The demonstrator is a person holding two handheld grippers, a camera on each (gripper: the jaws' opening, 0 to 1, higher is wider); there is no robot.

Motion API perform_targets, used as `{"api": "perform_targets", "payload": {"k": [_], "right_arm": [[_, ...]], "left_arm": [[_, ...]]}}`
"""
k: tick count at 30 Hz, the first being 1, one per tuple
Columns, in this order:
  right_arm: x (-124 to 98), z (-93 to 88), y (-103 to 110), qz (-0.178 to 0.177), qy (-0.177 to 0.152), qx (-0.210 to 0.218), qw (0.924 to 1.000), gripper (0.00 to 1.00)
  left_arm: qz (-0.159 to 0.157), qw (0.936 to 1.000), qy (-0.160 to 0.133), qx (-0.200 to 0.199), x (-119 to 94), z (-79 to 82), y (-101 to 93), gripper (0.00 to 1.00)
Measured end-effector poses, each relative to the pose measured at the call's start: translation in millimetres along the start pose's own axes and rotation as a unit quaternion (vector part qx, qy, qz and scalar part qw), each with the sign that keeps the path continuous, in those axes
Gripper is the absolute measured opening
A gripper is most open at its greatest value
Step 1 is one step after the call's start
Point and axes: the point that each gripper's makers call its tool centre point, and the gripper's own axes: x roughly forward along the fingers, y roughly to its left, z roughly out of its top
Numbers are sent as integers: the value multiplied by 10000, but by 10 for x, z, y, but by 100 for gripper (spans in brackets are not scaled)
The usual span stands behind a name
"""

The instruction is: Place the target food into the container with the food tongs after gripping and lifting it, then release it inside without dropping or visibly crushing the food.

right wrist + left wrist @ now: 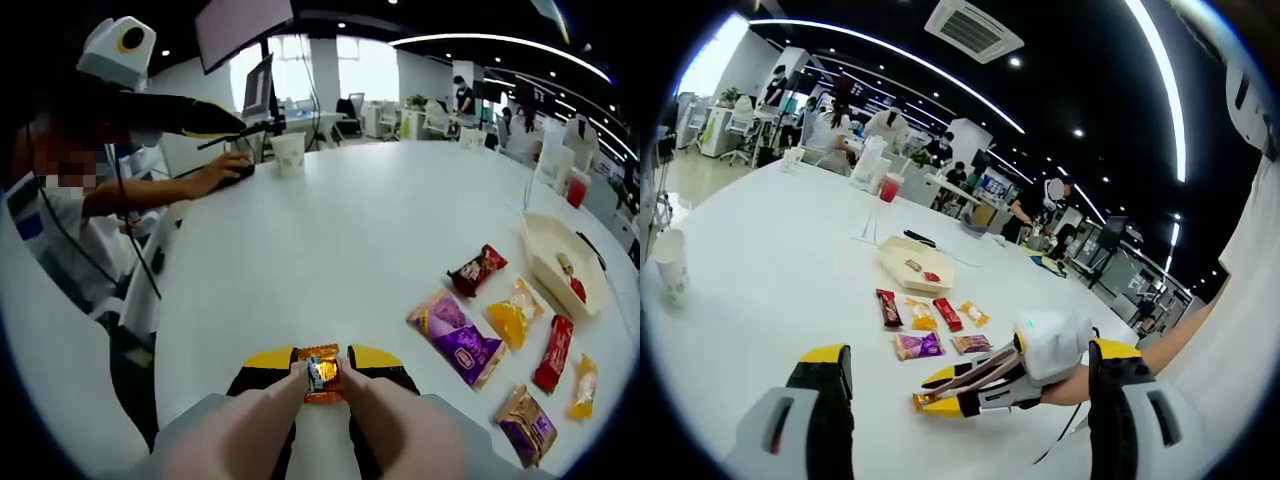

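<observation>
We see our right gripper (321,380) clamped on a small orange snack packet (321,373) with crinkled ends, above the white table (380,240). Our left gripper (970,385) stands apart.

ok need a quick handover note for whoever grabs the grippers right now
Right gripper: shut on an orange snack packet, held just above the white table.
Left gripper: open, holding nothing, hovering over the table.
Container: a cream tray at the far side of the snack row, with two small items already inside.
Seven more packets lie on the table, among them a purple packet.
Done: orange packet gripped.
Left: carry it to the tray and release it gently inside.
</observation>
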Motion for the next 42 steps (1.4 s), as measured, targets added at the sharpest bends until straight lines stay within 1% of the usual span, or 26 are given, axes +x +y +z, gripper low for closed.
{"api": "perform_targets", "payload": {"k": [2, 6, 9, 14, 15, 17, 21, 25, 34, 42], "right_arm": [[-20, 49, -2, -4, -73, 36, 10000, 18], [-120, 203, -51, -122, -310, 196, 9993, 18], [-190, 244, -76, -199, -394, 280, 9986, 18], [-404, 335, -147, -401, -549, 379, 9970, 18], [-421, 343, -153, -419, -559, 381, 9968, 18], [-522, 393, -186, -507, -618, 363, 9961, 18], [-634, 451, -234, -636, -667, 312, 9953, 18], [-688, 495, -248, -727, -694, 251, 9946, 18], [-793, 568, -201, -787, -748, 191, 9939, 18], [-916, 637, -279, -864, -787, 281, 9927, 19]], "left_arm": [[1, 10000, -14, -12, -1, 2, 3, 99], [-61, 10000, 3, 15, 9, -9, -43, 99], [-94, 10000, 16, 28, 1, -31, -66, 99], [-148, 9999, 53, -58, -18, -103, -89, 99], [-159, 9998, 63, -62, -19, -114, -92, 99], [-186, 9998, 79, -68, -19, -128, -99, 99], [-245, 9997, 69, -73, -12, -130, -103, 99], [-311, 9995, 44, -79, 9, -109, -109, 99], [-434, 9990, 57, -34, 32, -99, -145, 99], [-520, 9986, 72, -34, 74, -78, -161, 99]]}}
